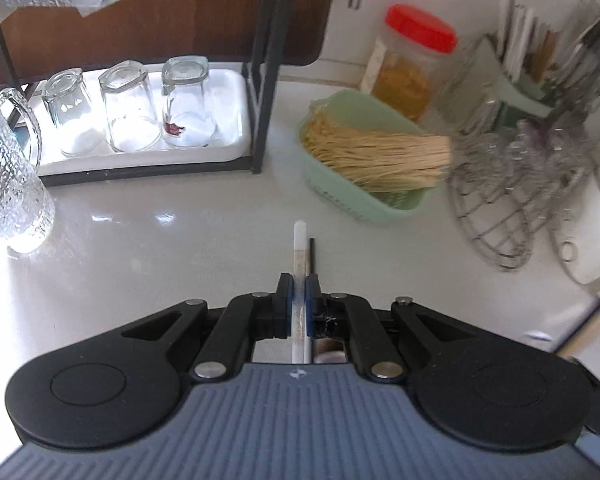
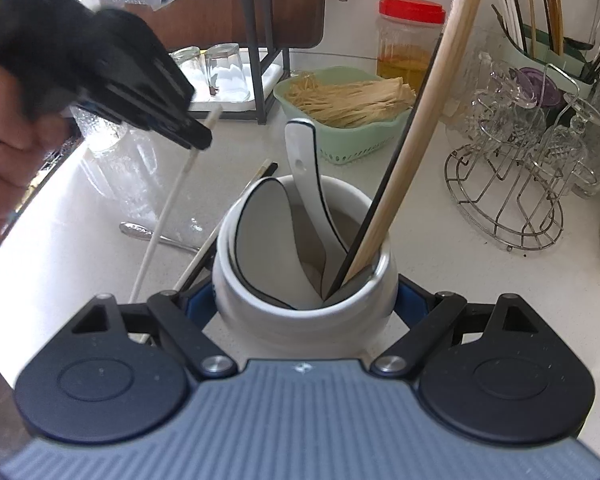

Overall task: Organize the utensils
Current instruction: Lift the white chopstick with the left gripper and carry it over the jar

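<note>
The right tongs (image 2: 306,300) stand wide around the white ceramic utensil crock (image 2: 304,280), pads against its lower sides, holding it upright on the counter (image 2: 440,248). The crock already contains a ceramic soup spoon (image 2: 306,184), a wooden handle (image 2: 420,120) and a thin black stick (image 2: 392,176).

To the left, the left tongs (image 1: 299,300) are narrow, clamped on a white chopstick (image 1: 299,248) lifted clear of the counter. In the right wrist view this chopstick (image 2: 172,208) hangs steeply, its lower end near the crock. On the counter left of the crock lie a metal spoon (image 2: 152,234) and two more sticks (image 2: 228,224).

Risks, as judged:
- The grip sits high on a long, thin stick. The free end can swing and strike the crock rim or the spoon instead of entering.
- The opening is crowded; the stick may jam on the ladle bowl.
- A side push could tilt the crock if the right tongs slacken.

Limits of view:
- The chopstick's lower end is hidden behind the right tongs.
- The crock's base and the right pads' contact are largely covered.
- Farther back, the green basket (image 2: 340,120), the red-lidded jar (image 2: 410,40) and the wire rack (image 1: 512,200) blur in the left wrist view.
</note>
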